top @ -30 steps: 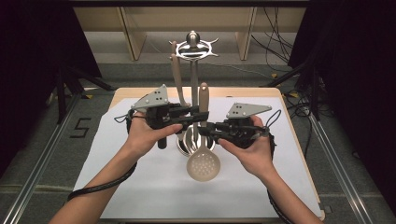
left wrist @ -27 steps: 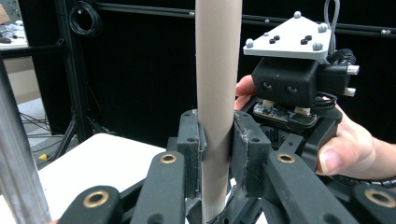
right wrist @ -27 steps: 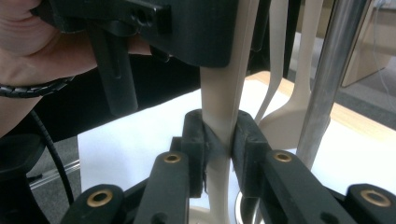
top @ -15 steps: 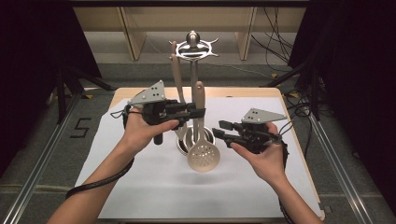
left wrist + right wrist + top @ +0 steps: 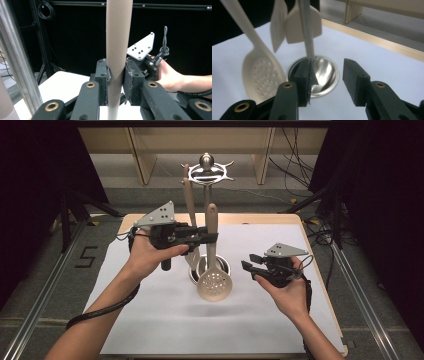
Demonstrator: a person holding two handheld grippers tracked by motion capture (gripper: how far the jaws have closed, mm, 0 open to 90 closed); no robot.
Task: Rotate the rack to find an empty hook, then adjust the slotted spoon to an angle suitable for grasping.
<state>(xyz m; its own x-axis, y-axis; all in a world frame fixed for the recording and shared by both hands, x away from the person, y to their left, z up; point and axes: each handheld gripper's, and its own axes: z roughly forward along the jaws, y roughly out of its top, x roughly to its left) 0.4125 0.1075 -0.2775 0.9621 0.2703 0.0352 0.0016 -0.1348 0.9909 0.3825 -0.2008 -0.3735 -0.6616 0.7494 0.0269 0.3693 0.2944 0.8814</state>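
Left gripper (image 5: 212, 237): my jaws clamp the skimmer (image 5: 214, 284) by its handle, bowl hanging over the stand's base (image 5: 223, 265).
Left gripper view: pads (image 5: 130, 77) pinching the handle.
Right gripper (image 5: 248, 264): just opened, nothing between.
Right gripper view: skimmer's holes, hanging spatulas (image 5: 303, 23).

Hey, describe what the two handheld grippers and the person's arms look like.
Both are black. The left gripper and right gripper each carry a grey three-cornered plate on top, dotted with small dark holes. Their jaws are blocky black fingers on links with brass-coloured pivot rings. A black cable trails from each, the left one along the forearm. The forearms are bare, with no sleeves in sight.
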